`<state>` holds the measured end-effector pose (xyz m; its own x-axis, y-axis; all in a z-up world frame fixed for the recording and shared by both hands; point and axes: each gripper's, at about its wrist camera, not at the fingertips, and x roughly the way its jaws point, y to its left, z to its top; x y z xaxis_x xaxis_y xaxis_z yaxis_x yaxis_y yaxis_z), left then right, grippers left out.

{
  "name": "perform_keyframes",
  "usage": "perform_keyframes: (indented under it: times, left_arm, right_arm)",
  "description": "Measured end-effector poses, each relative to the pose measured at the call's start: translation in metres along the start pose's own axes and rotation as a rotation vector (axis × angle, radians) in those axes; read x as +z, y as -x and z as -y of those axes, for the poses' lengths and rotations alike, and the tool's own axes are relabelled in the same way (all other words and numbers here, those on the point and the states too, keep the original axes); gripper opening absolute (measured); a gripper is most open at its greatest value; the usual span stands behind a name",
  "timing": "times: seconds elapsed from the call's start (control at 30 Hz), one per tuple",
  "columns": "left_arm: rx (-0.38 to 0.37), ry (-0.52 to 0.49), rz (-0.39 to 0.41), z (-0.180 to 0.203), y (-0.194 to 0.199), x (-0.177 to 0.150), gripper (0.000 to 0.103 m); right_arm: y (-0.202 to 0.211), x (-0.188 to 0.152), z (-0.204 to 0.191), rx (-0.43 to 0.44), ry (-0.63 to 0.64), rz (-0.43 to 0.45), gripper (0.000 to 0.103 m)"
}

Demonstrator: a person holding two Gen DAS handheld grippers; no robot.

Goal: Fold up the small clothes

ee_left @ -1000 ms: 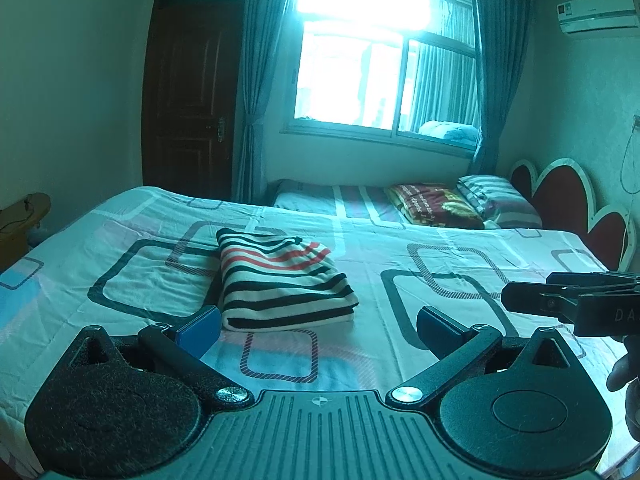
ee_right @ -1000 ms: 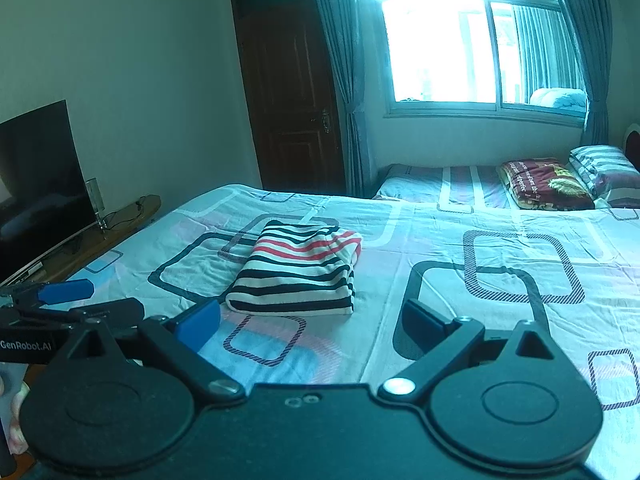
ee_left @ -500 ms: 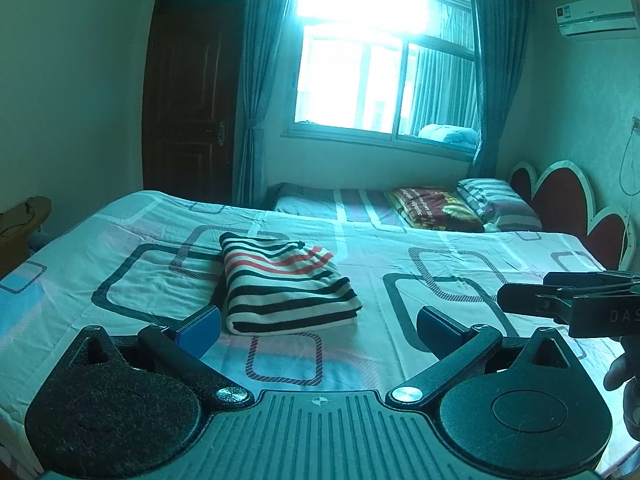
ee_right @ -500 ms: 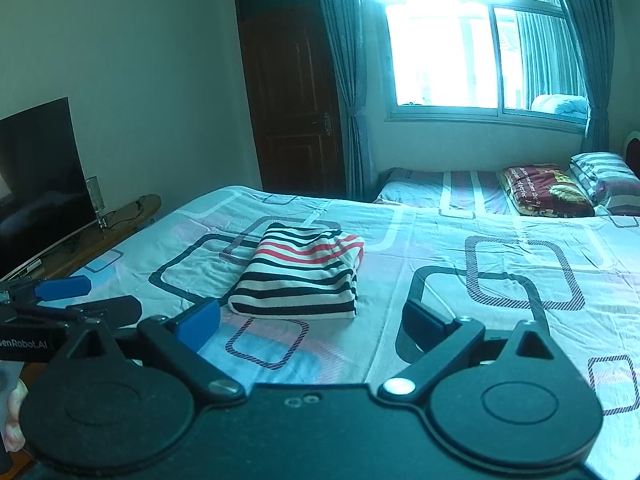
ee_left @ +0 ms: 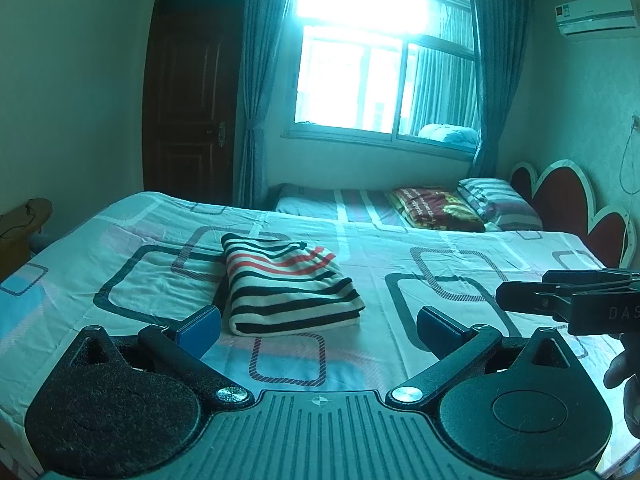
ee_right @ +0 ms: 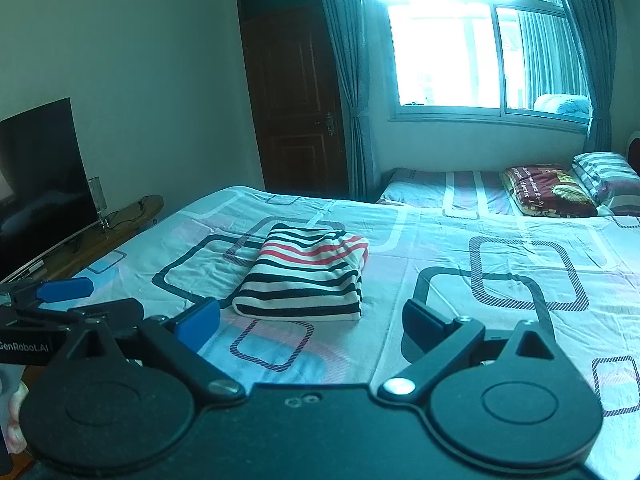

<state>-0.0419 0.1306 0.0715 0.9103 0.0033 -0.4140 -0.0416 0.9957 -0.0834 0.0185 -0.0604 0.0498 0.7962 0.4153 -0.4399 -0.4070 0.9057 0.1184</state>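
Soft knit cloth on the striped shirt (ee_left: 288, 284); smooth printed cotton over the bed (ee_left: 400, 256). Matt black plastic on the left tool (ee_left: 318, 328), shiny metal screws.

We see the folded clothes (ee_left: 290, 286) lying on the bed (ee_left: 400, 264), near its middle. Behind it, at the far end, two pillows (ee_left: 436, 208) lie side by side. The window (ee_left: 384, 84) is behind them (the door (ee_left: 192, 92) stands left of it). A TV (ee_right: 40, 184) stands left of the bed.

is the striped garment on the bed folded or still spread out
Folded: the striped garment lies as a compact rectangle with stacked layers visible at its near edge, on the bed.
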Motion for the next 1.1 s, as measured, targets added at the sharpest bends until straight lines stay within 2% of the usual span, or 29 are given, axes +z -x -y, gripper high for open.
perform_keyframes:
  times: [0.53, 1.1]
  left_arm:
    - [0.002, -0.023, 0.007, 0.0036, -0.0010, -0.0016, 0.103]
    - [-0.039, -0.005, 0.004, -0.0034, -0.0068, -0.0026, 0.103]
  right_arm:
    - [-0.0015, -0.0007, 0.0007, 0.002, 0.000, -0.002, 0.097]
    - [-0.0058, -0.0010, 0.0015, 0.008, 0.007, -0.010, 0.097]
